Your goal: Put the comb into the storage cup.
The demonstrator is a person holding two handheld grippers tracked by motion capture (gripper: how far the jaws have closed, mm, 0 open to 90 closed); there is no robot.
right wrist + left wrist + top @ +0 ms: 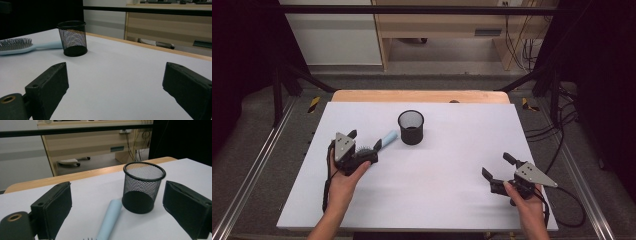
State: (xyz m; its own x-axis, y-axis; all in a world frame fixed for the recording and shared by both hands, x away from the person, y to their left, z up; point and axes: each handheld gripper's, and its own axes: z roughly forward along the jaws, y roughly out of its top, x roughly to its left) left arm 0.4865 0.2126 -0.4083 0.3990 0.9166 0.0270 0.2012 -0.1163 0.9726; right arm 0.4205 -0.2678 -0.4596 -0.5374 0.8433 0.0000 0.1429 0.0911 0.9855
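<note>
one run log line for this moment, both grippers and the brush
left gripper: open, over hairbrush | right gripper: open, holds nothing | mesh cup: upright, beside brush handle

You are working in a lab or test room: your table point(462, 200) stands inside a black frame point(412, 9) with rails point(242, 195) along the floor, loose cables point(522, 45) hang behind, and a plain wooden desk point(437, 25) stands at the back wall.

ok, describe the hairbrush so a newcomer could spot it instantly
On the white table, find the black mesh cup near the middle. The hairbrush lies flat just left of it, under the open left gripper. Its pale blue handle and grey bristles set it apart.
</note>
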